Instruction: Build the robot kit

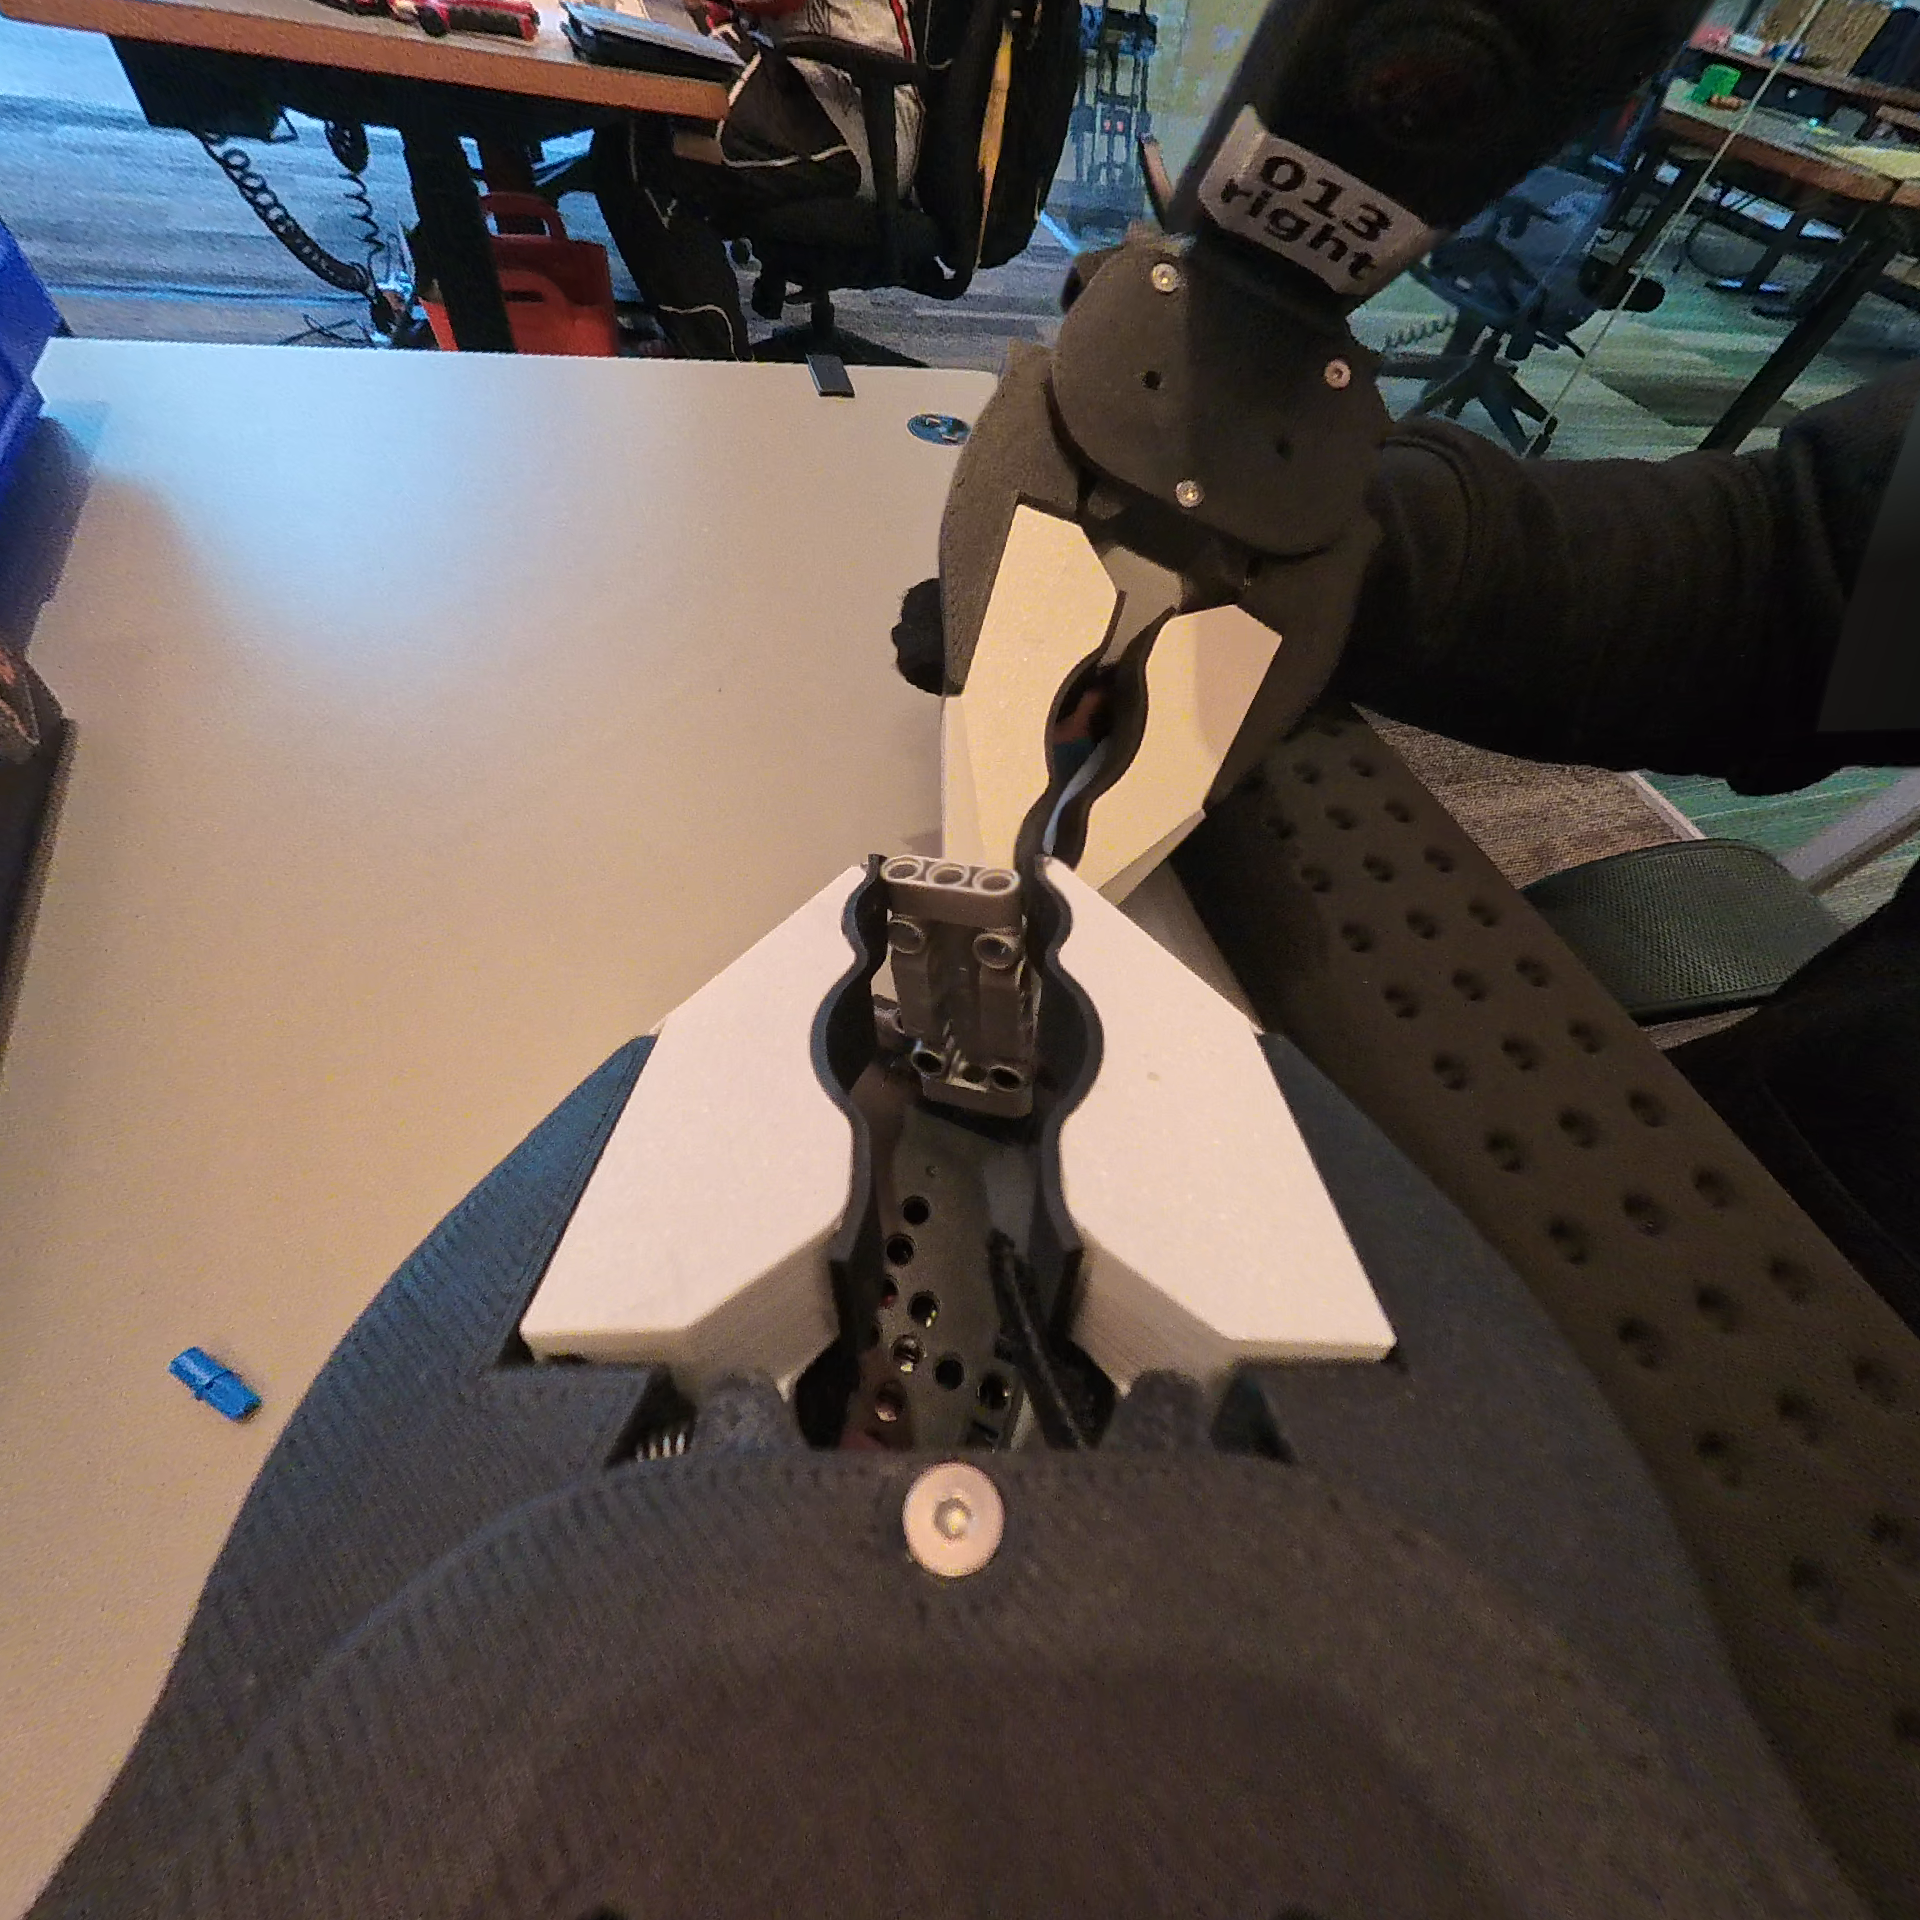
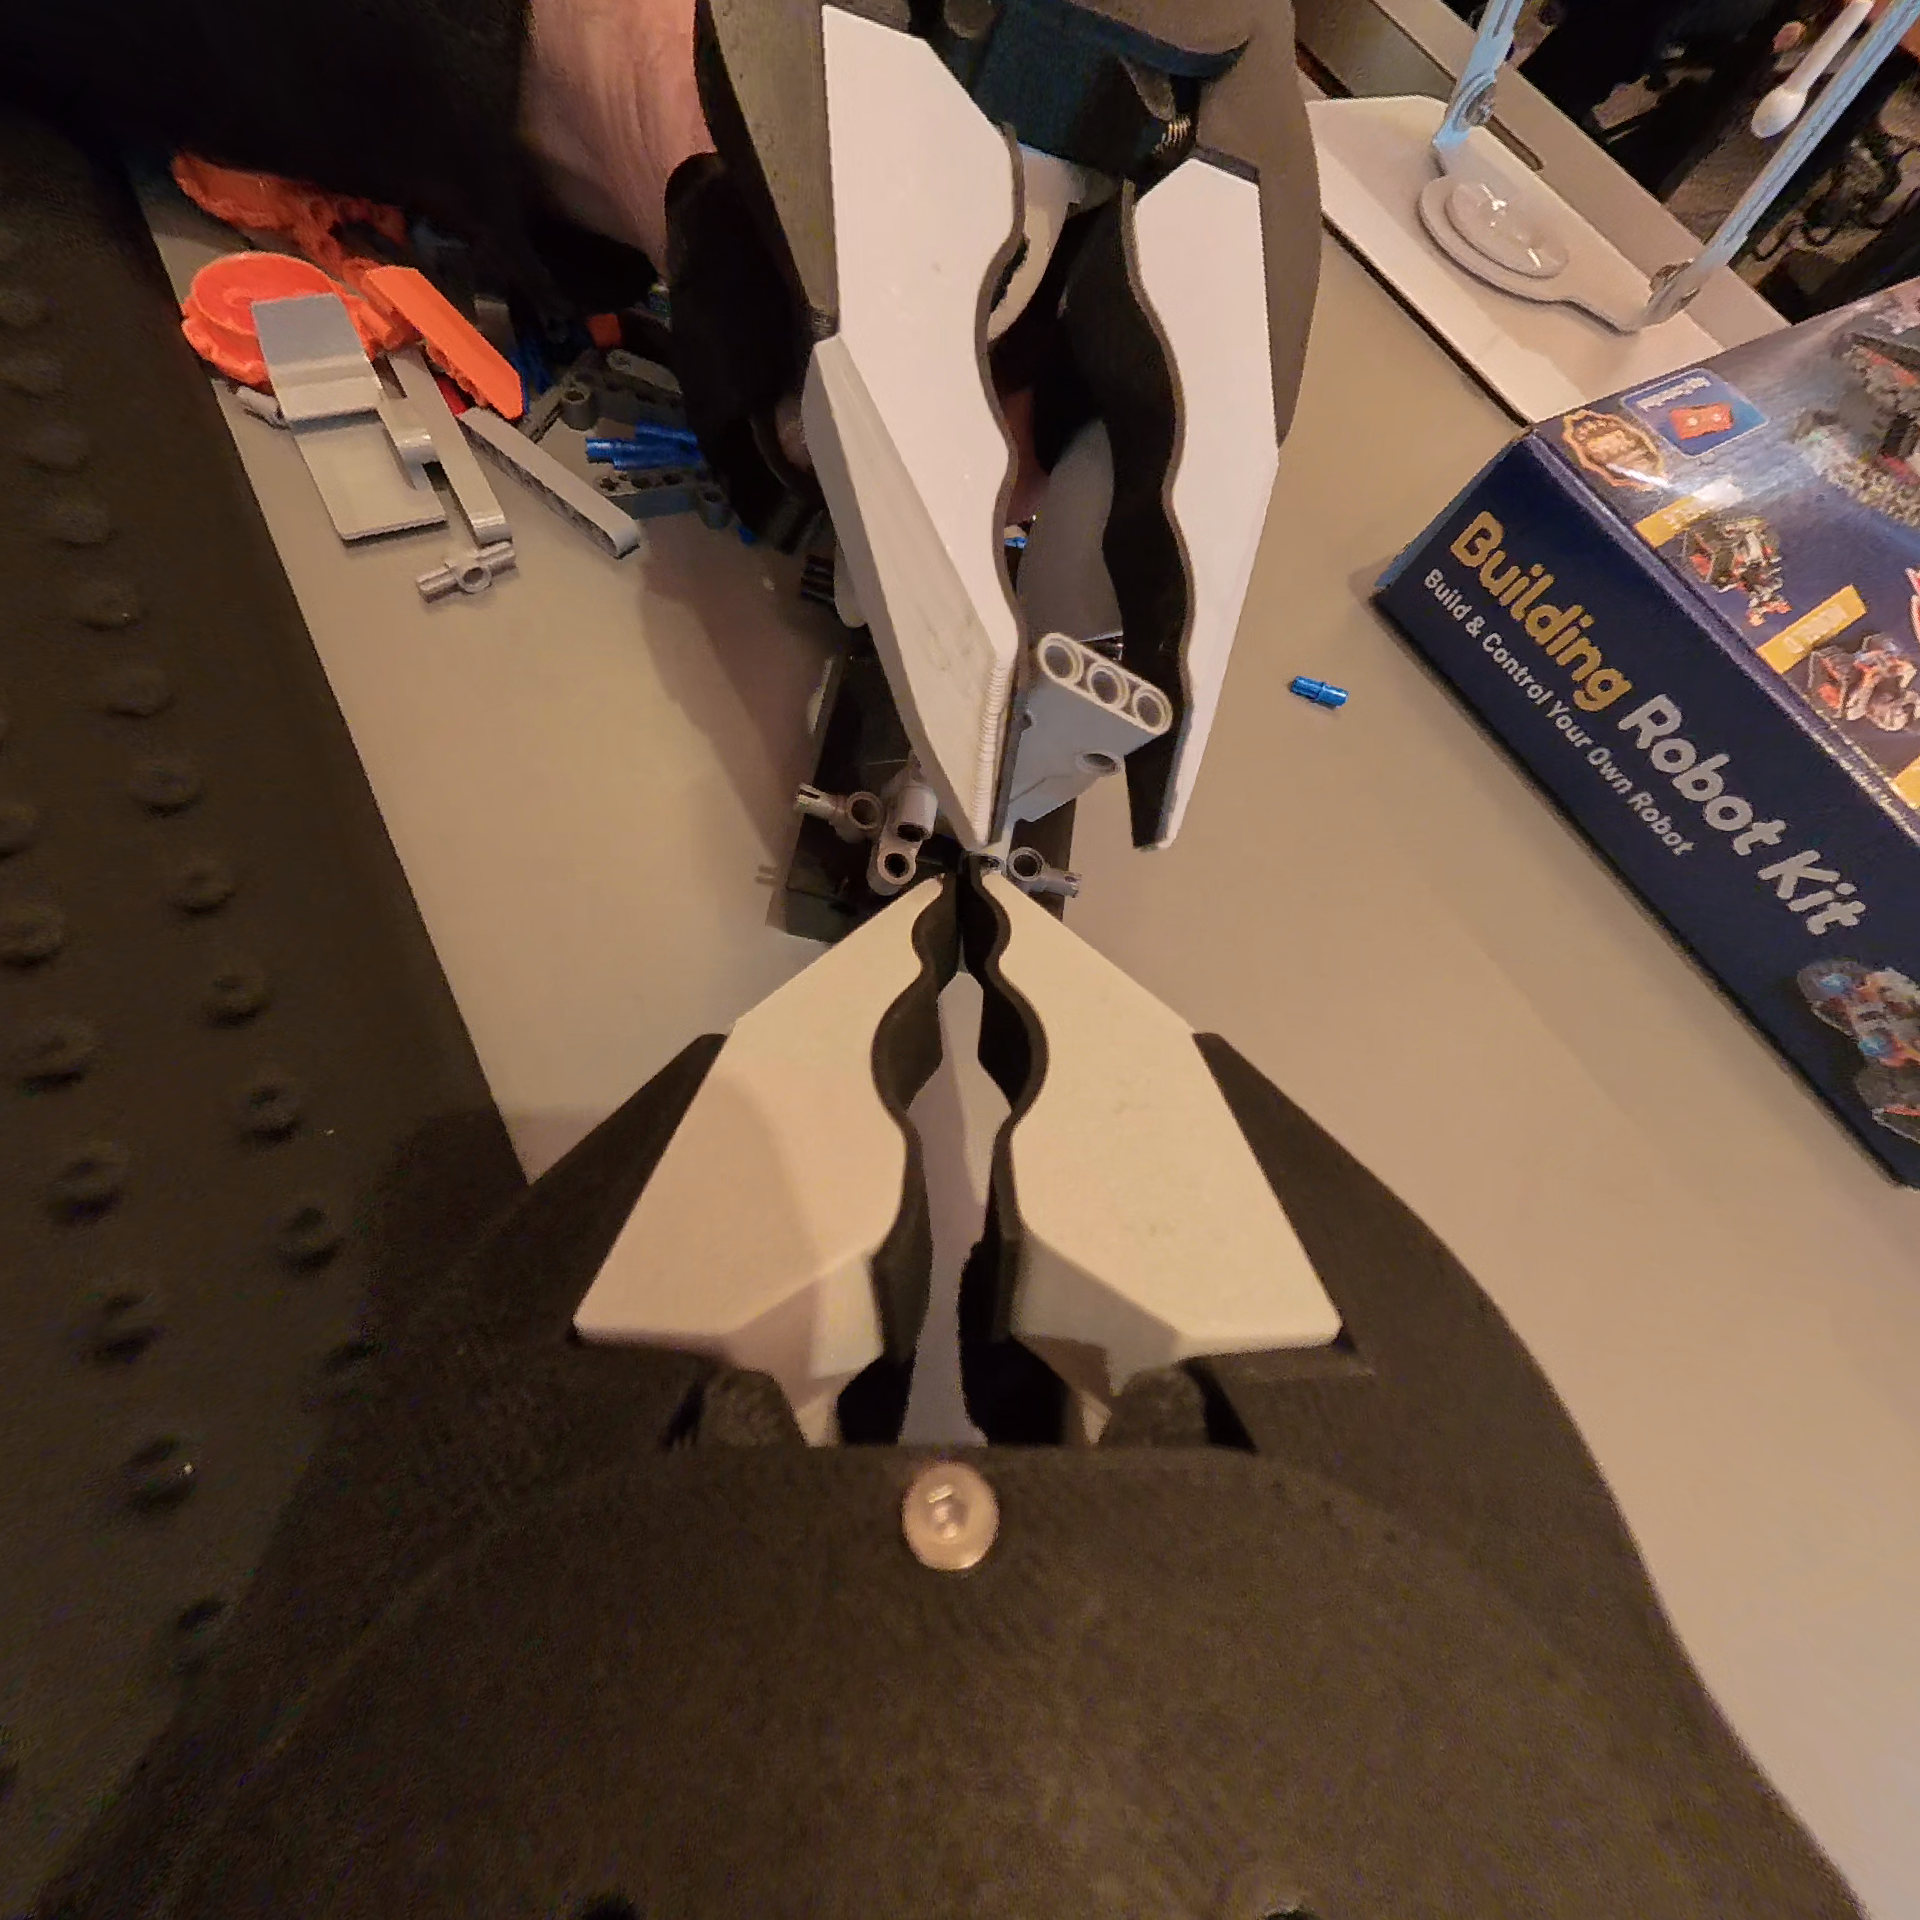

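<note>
Left tool (image 1: 951,883) grips one grey beam assembly (image 1: 961,977) | right tool (image 2: 961,904) clenched, empty | one blue pin (image 2: 1317,688)

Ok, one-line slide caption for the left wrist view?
Left tongs clamp a grey holed building piece above the grey table, right tongs meeting them tip to tip.

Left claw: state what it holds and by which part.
The left claw grips a grey holed building piece by its two sides, its three-hole end poking out past the tips. The right claw is shut close by; no hold shows.
</note>
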Demonstrator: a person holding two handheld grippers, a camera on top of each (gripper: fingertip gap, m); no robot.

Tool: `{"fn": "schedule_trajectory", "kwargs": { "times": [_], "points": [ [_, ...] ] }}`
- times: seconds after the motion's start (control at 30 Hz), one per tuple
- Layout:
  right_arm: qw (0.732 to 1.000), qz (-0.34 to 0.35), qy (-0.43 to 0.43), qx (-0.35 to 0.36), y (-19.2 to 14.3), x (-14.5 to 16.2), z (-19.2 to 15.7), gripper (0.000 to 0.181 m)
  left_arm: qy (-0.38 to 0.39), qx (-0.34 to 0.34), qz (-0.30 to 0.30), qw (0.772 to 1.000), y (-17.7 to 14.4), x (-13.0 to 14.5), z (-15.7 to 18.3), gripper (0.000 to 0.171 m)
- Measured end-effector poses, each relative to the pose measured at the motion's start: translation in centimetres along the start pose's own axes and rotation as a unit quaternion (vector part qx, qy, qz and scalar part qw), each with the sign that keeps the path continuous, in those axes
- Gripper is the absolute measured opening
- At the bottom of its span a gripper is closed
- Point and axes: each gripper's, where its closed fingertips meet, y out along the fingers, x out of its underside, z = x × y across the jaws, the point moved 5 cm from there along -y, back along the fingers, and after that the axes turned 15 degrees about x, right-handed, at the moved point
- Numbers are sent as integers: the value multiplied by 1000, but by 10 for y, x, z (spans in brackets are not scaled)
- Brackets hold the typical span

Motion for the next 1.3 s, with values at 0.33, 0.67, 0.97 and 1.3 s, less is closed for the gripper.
{"fn": "schedule_trajectory", "kwargs": {
  "times": [0.33,0.67,0.97,1.3],
  "points": [
    [999,-1,39,-20,2,0,3,0,-2,-11,-1,1000,-1,2,-5,24],
    [990,-26,133,-30,2,10,18,34,-35,-1,44,998,-12,-1,-10,24],
    [993,-76,82,-32,22,8,1,71,-71,23,178,981,-41,-25,-14,24],
    [980,127,148,28,1,-87,16,12,-94,114,415,898,-104,-68,2,23]
  ]
}}
